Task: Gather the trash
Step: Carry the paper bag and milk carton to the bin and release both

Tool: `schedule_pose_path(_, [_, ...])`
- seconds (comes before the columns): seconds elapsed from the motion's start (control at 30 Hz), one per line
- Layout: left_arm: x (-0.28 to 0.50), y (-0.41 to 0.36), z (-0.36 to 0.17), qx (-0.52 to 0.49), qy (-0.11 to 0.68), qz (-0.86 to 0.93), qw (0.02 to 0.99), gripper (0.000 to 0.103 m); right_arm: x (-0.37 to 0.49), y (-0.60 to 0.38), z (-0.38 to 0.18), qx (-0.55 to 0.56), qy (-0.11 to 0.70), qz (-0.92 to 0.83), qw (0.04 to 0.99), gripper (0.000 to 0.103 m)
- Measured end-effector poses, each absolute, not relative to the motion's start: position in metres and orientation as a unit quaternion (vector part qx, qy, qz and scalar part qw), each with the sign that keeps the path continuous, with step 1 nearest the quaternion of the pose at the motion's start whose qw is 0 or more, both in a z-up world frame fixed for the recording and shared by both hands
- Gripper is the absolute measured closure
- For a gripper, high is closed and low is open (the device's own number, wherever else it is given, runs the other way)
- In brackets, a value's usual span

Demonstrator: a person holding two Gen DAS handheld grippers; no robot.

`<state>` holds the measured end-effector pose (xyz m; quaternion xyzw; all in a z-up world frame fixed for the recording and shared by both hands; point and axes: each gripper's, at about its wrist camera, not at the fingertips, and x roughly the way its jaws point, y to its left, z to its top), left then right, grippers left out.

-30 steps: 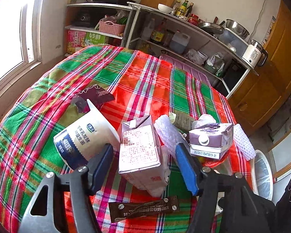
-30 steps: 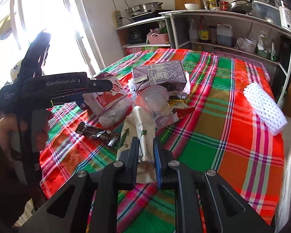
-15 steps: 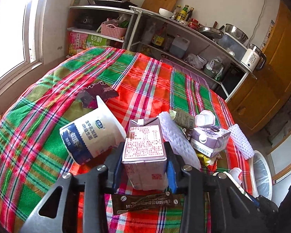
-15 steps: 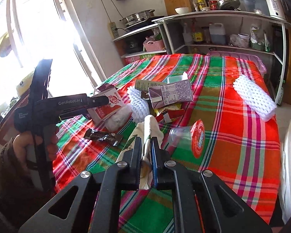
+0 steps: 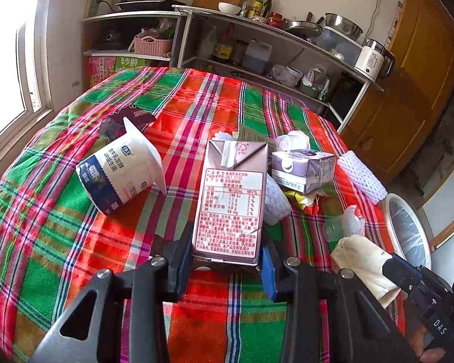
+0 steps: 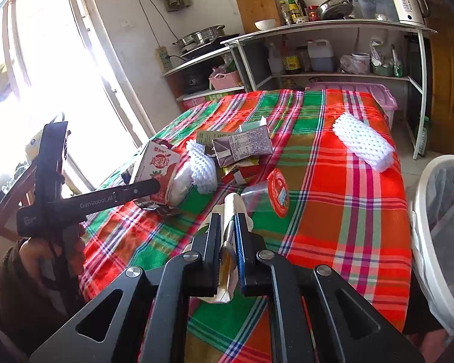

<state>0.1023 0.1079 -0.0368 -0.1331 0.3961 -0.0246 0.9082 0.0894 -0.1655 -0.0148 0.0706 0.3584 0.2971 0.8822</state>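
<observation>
My left gripper [image 5: 225, 264] is shut on a pink drink carton [image 5: 231, 199] and holds it above the plaid tablecloth [image 5: 75, 242]; the carton also shows in the right wrist view [image 6: 159, 171]. My right gripper [image 6: 228, 236] is shut on a crumpled cream paper wrapper [image 6: 233, 208], which also shows in the left wrist view [image 5: 360, 260]. On the table lie a white yogurt cup [image 5: 122, 169], a purple carton [image 5: 305, 169], white foam nets [image 6: 363, 142], a clear cup with a red lid [image 6: 277, 192] and small wrappers.
A white trash bin [image 6: 439, 220] with a liner stands off the table's right edge, also in the left wrist view [image 5: 405, 230]. Metal shelves [image 6: 333, 51] with bottles and pans line the back wall. A window is at the left.
My left gripper closed on the pink carton and lifted it off the table. My right gripper, holding the wrapper, rose and drew back toward the bin side. The clear cup tipped over.
</observation>
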Motion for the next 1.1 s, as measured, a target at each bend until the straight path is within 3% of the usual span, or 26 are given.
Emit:
schedule_pose_path(0.1, [0.107, 0.109, -0.036, -0.129, 0.389, -0.007, 0.912, 0.053, 0.089, -0.165, -0.022, 0.066, 0.370, 0.294, 0.879, 0.094])
schedule_pose_path(0.17, [0.111, 0.110, -0.036, -0.129, 0.386, -0.004, 0.913, 0.042, 0.088, -0.164, -0.025, 0.060, 0.374, 0.290, 0.879, 0.094])
schedule_pose_path(0.3, [0.120, 0.114, -0.040, -0.140, 0.389, 0.001, 0.910, 0.042, 0.087, -0.163, -0.028, 0.059, 0.377, 0.290, 0.877, 0.094])
schedule_pose_path(0.4, [0.119, 0.112, -0.038, -0.132, 0.378, 0.004, 0.916, 0.046, 0.088, -0.164, -0.028, 0.059, 0.378, 0.289, 0.877, 0.094])
schedule_pose_path(0.43, [0.120, 0.112, -0.038, -0.130, 0.381, 0.001, 0.915, 0.057, 0.087, -0.164, -0.028, 0.059, 0.379, 0.287, 0.878, 0.094])
schedule_pose_path(0.47, [0.120, 0.111, -0.038, -0.129, 0.382, -0.002, 0.915, 0.060, 0.087, -0.165, -0.028, 0.058, 0.378, 0.286, 0.879, 0.094])
schedule_pose_path(0.57, [0.116, 0.113, -0.036, -0.131, 0.378, -0.003, 0.916, 0.064, 0.088, -0.165, -0.028, 0.062, 0.376, 0.280, 0.881, 0.094])
schedule_pose_path(1.1, [0.079, 0.096, 0.003, -0.125, 0.332, -0.038, 0.934, 0.064, 0.075, -0.189, -0.004, 0.100, 0.338, 0.283, 0.892, 0.095])
